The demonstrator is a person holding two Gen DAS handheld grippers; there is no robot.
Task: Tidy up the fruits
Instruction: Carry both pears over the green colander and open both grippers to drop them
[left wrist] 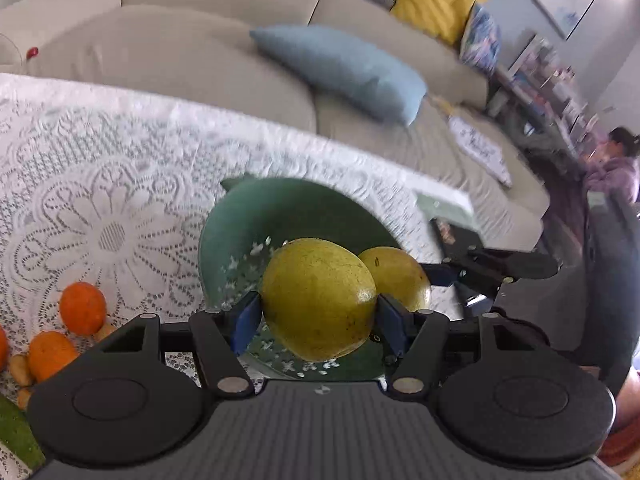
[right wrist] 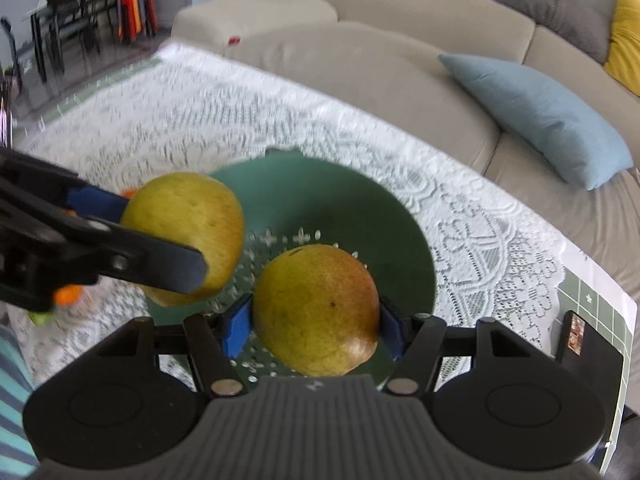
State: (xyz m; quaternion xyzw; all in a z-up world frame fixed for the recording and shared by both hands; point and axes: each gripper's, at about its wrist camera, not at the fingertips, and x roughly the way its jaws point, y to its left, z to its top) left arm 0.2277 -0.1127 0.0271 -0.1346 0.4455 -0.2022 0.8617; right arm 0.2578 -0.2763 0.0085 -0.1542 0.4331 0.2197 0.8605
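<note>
Both hand-held grippers carry fruit above the green strainer bowl [right wrist: 400, 232] on the lace-covered tabletop [left wrist: 100, 184]. The left hand-held gripper [left wrist: 318, 316] is closed on a yellow-green pear [left wrist: 316, 300], its blue pads pressing each side; the right hand-held gripper [right wrist: 316, 326] is clamped the same way on a second pear [right wrist: 316, 312] with a reddish blush.

To set them down well, I would lower each pear close to the perforated bottom before letting go, one after the other, so they do not knock together or roll over the rim.

The left wrist view alone shows oranges [left wrist: 82, 308] waiting on the cloth to the left, plus something green at the corner that is too cropped to name. The right wrist view shows the whole bowl, otherwise bare inside, and a dark box [right wrist: 592, 356] near the tabletop's right edge.
</note>
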